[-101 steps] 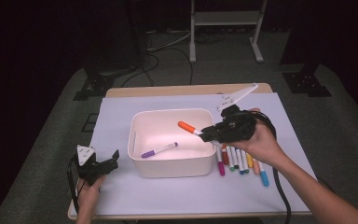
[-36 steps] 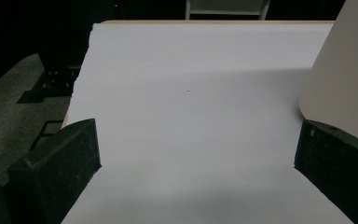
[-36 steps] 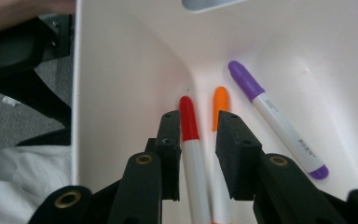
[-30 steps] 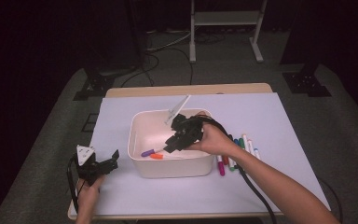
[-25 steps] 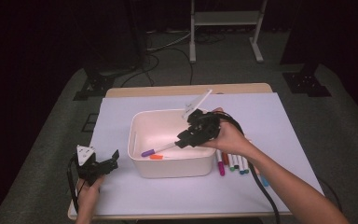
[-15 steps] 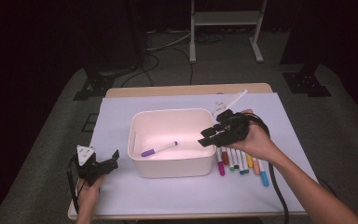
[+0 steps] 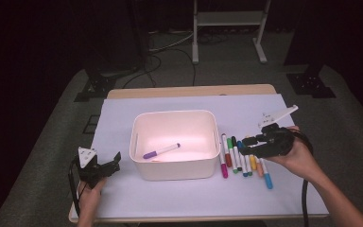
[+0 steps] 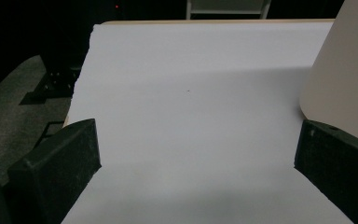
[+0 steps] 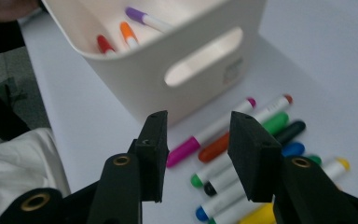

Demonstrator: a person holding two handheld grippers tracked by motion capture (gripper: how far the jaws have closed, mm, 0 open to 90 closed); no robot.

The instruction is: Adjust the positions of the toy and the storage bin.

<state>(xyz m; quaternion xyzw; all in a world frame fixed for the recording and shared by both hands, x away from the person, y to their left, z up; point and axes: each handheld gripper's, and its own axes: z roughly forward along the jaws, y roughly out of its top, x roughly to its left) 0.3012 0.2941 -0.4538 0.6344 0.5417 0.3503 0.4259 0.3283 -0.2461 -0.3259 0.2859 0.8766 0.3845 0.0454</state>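
A white bin (image 7: 175, 118) stands mid-table with a purple marker (image 7: 161, 151) and an orange marker (image 9: 127, 34) lying inside; a red one (image 9: 103, 45) lies beside them. Right of the bin lies a row of several markers (image 7: 240, 160), among them a magenta one (image 9: 204, 138). My right gripper (image 7: 246, 145) hovers over that row, pointing toward the bin. Its jaws (image 9: 198, 116) have just been opening and nothing is between them. My left gripper (image 7: 113, 164) rests at the front left, wide open (image 8: 198, 128) and empty, with the bin wall (image 8: 345, 79) to its right.
White paper (image 7: 264, 109) covers the tabletop, whose wooden edge (image 7: 189, 91) shows at the back. A metal stand (image 7: 227, 19) and cables (image 7: 165, 47) sit on the floor behind the table. A cable (image 7: 305, 198) trails from my right gripper along the forearm.
My right gripper swung from above the bin to the right, over the marker row, and its jaws stand wider. The orange marker it carried earlier now lies in the bin. The left hand stayed put.
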